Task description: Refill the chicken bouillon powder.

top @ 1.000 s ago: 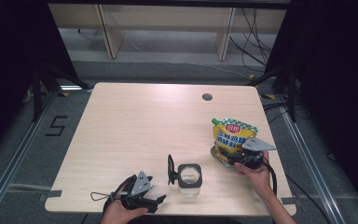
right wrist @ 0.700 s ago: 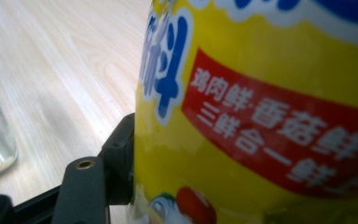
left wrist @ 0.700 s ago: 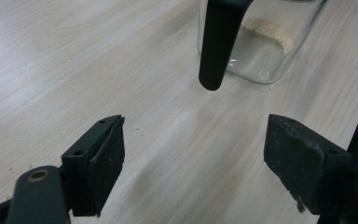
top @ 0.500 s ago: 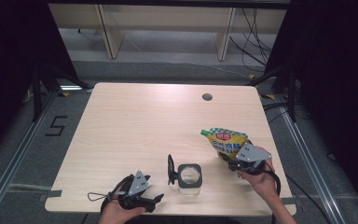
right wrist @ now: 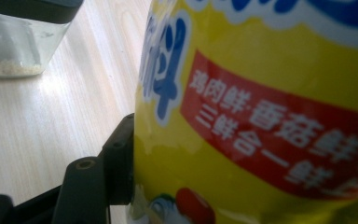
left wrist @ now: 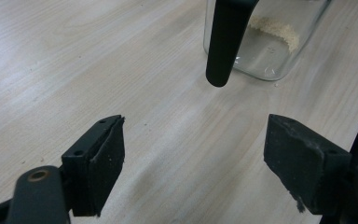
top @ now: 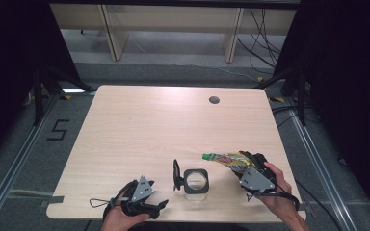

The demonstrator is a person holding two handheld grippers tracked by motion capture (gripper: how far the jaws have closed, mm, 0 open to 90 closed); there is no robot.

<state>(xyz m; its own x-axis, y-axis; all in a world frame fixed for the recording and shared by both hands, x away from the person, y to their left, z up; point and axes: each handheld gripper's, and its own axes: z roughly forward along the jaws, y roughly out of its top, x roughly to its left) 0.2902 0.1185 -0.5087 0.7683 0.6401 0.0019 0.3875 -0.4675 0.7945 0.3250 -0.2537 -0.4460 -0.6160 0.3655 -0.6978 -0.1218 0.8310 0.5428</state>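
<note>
A clear square glass jar [top: 195,181] with a black rim stands near the table's front edge, its black lid [top: 176,175] swung open at its left. A little pale powder lies in the jar [left wrist: 268,39]; the jar [right wrist: 14,44] also shows at the upper left of the right gripper view. My right gripper [top: 244,166] is shut on a yellow seasoning pouch [top: 225,159], tipped sideways with its top toward the jar. Up close the pouch [right wrist: 270,102] shows red and blue print. My left gripper [top: 159,204] rests open at the front left; its fingers [left wrist: 105,158] hold nothing.
The wooden table [top: 173,125] has a small dark cable hole [top: 214,100] at the back right. Its front edge runs just below both hands. Shelf legs and cables stand on the floor beyond the far edge.
My right gripper has carried the pouch left and toward the front, tipping it from upright to nearly horizontal with its top toward the jar. The left gripper has barely moved.
</note>
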